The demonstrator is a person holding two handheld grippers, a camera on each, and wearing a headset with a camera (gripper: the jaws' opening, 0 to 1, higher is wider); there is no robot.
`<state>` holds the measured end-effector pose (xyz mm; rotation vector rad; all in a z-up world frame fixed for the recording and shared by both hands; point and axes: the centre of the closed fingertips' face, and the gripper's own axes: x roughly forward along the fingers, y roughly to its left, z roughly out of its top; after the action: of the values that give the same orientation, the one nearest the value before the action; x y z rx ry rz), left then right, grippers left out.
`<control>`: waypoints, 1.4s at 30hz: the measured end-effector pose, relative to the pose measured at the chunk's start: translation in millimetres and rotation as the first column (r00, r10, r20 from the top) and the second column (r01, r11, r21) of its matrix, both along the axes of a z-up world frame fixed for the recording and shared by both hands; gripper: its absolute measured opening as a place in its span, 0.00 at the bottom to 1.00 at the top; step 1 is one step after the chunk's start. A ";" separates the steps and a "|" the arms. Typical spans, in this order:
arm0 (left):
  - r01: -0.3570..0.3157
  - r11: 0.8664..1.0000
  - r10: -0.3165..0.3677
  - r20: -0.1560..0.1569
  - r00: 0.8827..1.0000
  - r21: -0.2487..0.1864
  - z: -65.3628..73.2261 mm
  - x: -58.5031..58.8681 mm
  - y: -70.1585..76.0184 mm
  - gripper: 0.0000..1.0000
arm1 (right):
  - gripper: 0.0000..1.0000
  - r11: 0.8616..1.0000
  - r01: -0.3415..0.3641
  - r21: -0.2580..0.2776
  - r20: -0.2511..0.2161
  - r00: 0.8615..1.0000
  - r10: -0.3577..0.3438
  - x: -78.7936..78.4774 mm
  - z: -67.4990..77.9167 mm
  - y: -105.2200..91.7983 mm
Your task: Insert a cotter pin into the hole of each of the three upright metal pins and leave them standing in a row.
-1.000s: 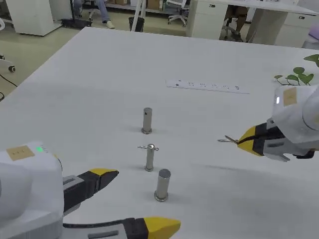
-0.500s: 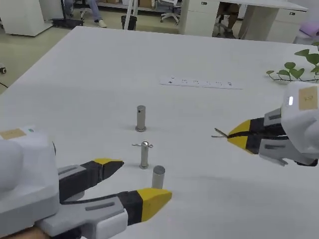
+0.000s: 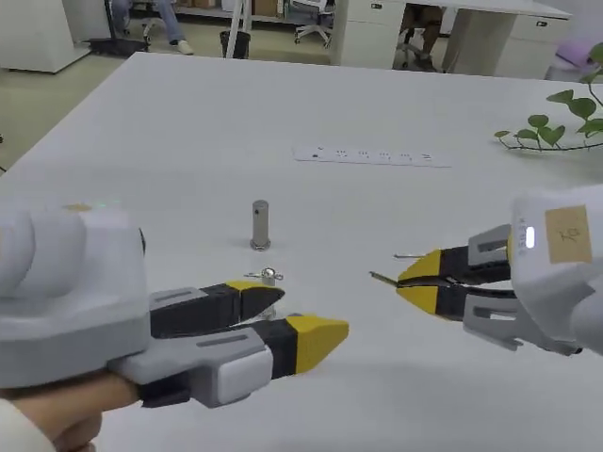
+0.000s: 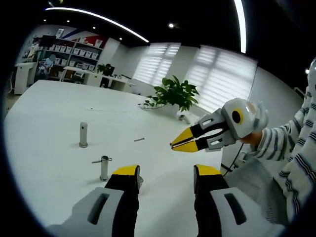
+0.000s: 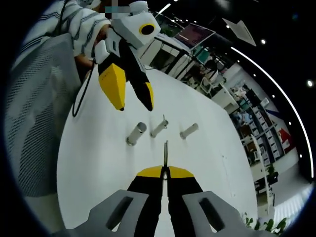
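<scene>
White workbench (image 3: 188, 122) in an open office, with desks and chairs behind. At left we log the left gripper (image 3: 306, 313), jaws spread and holding nothing. Beyond it the far metal pin (image 3: 260, 224) stands upright and bare. The middle metal pin (image 3: 270, 277) carries an inserted cotter pin (image 4: 100, 160). A power strip (image 3: 370, 155) lies further back. The right gripper (image 3: 400, 280) is pressed together on a held cotter pin (image 3: 382, 278), apart from the pins. A leafy plant (image 3: 551, 132) sits far right.
</scene>
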<state>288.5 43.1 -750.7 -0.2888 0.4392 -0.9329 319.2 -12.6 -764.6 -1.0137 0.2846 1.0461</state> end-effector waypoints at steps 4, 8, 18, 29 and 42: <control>0.022 1.000 -0.023 -0.020 1.000 -0.013 -0.7 5.1 -12.3 0.40 | 0.02 0.999 -0.027 -0.023 0.023 0.999 0.028 -3.3 -2.1 6.6; 0.035 0.998 -0.037 -0.049 0.998 -0.049 2.1 9.0 -21.7 0.32 | 0.02 1.000 -0.025 -0.009 0.009 1.000 0.025 -6.6 -4.3 11.7; 0.042 0.997 -0.052 -0.147 0.988 -0.067 -7.7 14.5 -32.8 0.12 | 0.03 0.998 -0.055 -0.018 0.015 0.998 0.055 -11.7 -7.3 20.6; 0.013 0.998 -0.022 -0.155 0.988 -0.062 -10.3 20.3 -28.0 0.04 | 0.03 0.997 -0.071 -0.035 0.031 0.997 0.072 -11.3 -6.5 23.0; 0.038 0.999 -0.042 -0.167 0.985 -0.027 -17.1 19.7 -29.2 0.01 | 0.03 0.994 -0.090 -0.057 0.041 0.995 0.092 -14.1 -9.0 24.0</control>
<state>308.2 13.9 -767.8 -0.3831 0.5910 -0.9575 305.1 11.4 -773.6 -1.1062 0.2347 1.1020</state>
